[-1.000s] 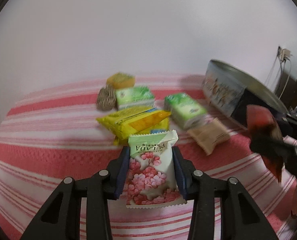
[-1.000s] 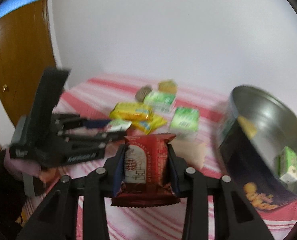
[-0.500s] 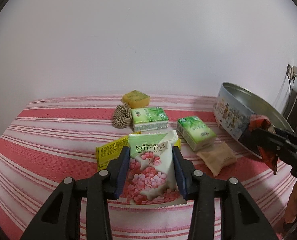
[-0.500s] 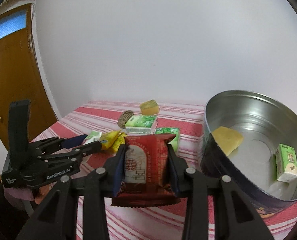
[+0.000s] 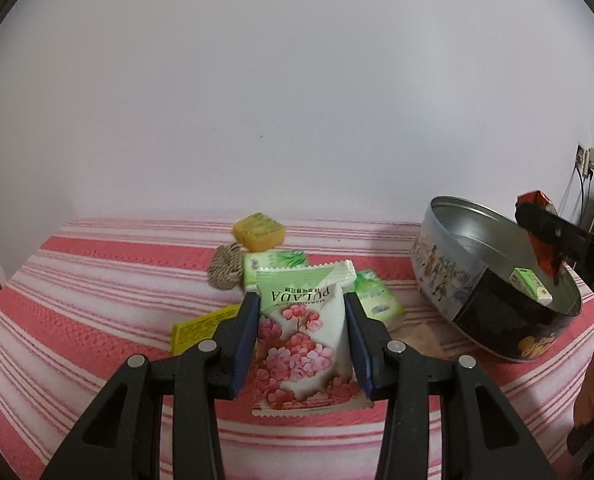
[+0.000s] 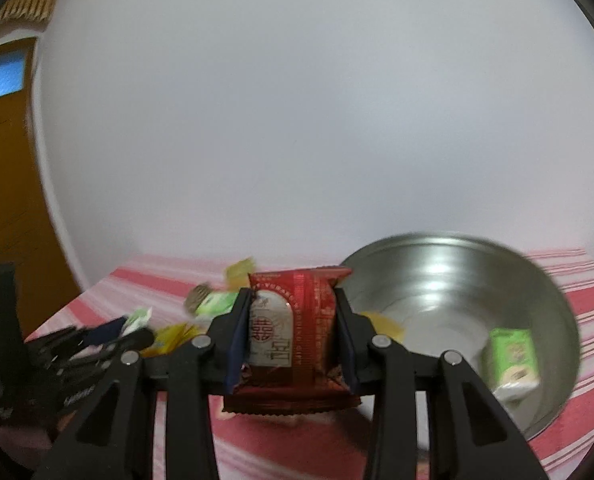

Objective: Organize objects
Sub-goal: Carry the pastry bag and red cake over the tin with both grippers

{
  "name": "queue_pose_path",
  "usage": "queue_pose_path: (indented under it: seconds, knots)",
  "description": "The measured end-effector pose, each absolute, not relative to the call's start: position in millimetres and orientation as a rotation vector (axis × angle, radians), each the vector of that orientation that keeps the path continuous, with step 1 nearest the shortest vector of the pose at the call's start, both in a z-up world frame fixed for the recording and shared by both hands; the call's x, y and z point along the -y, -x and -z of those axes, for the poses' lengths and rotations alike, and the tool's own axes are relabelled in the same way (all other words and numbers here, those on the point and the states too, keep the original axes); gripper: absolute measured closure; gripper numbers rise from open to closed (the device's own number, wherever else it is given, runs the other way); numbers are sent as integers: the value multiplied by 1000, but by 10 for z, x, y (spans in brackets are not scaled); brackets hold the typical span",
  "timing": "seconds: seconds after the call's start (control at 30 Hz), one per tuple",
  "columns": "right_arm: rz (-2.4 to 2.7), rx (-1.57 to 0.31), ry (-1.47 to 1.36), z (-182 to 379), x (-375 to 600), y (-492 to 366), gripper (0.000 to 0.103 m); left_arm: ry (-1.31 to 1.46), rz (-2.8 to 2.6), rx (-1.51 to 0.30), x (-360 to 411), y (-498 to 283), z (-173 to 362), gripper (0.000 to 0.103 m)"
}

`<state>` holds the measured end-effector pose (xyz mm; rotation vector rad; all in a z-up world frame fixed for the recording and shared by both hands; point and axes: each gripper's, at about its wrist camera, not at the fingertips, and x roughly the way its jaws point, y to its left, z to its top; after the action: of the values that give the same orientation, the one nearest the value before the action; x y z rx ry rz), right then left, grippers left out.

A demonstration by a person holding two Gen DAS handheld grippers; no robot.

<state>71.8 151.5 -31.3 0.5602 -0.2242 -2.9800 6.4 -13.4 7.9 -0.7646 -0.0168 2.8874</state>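
Glossily, crinkled red packet (foil-like) nears round metal tin.

- yellow packet mostly hidden behind left claw
- counter items motion-blurred, right view
- tan packet barely visible

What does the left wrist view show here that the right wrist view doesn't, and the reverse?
Left wrist only: the wall socket with cables and the tin's printed outside.
Right wrist only: a brown door and a yellow piece in the tin.
Both: the striped cloth, the green box in the tin, each gripper clamping a packet.
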Motion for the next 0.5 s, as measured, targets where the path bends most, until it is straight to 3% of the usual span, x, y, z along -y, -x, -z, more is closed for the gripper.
queue_pose_path:
  seconds: [0.5]
  knots:
    - [3260, 207, -721, 409, -2236, -499, 64, 719, -2801, -17, -755, 201, -206, 58]
